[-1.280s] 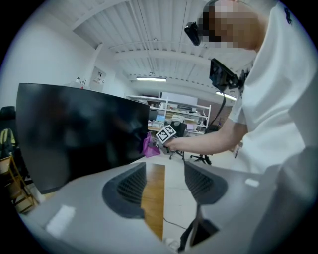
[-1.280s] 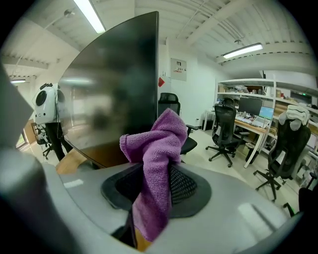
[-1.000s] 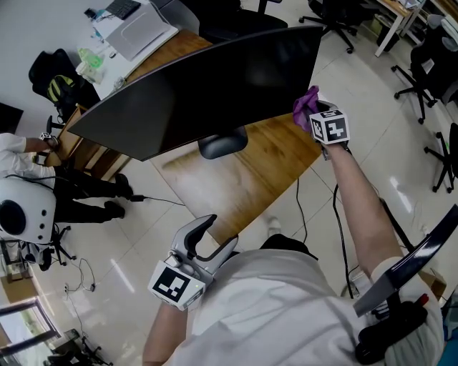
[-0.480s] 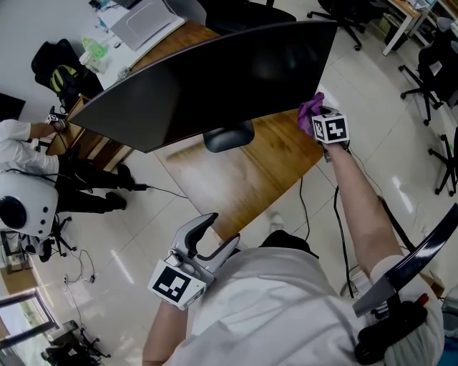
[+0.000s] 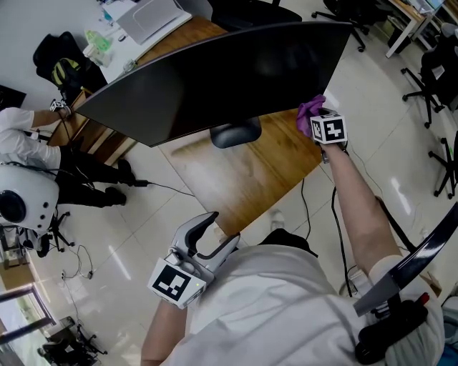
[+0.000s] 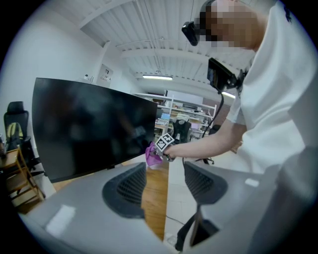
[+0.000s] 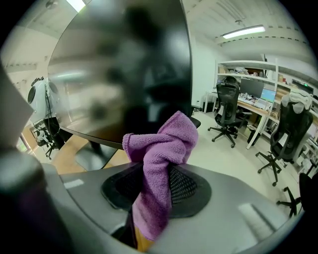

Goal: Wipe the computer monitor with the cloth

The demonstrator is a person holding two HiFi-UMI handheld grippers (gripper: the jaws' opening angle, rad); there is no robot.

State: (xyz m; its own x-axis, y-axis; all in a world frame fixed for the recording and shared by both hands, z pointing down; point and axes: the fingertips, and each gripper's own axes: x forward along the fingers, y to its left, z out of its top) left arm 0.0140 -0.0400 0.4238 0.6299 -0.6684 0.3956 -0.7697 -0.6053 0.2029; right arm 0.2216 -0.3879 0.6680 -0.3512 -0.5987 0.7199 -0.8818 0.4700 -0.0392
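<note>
A wide black computer monitor (image 5: 215, 75) stands on a wooden desk (image 5: 250, 171), its dark screen (image 7: 124, 64) filling the right gripper view. My right gripper (image 5: 315, 118) is shut on a purple cloth (image 7: 159, 168), held just off the monitor's lower right corner; whether the cloth (image 5: 309, 111) touches the screen I cannot tell. My left gripper (image 5: 211, 236) hangs low near my body, open and empty, well away from the desk. From the left gripper view the monitor (image 6: 89, 129) and the purple cloth (image 6: 152, 155) show in the distance.
The monitor's oval foot (image 5: 236, 132) rests mid-desk. A laptop (image 5: 147, 18) and a green bottle (image 5: 99, 39) lie at the desk's far end. A person in white (image 5: 21, 143) stands at left. Office chairs (image 5: 436, 78) stand at right; a cable (image 5: 154, 189) trails on the floor.
The right gripper with the cloth has slid slightly down and right along the monitor's right edge, from over the screen's edge to beside its corner. The left gripper has stayed put.
</note>
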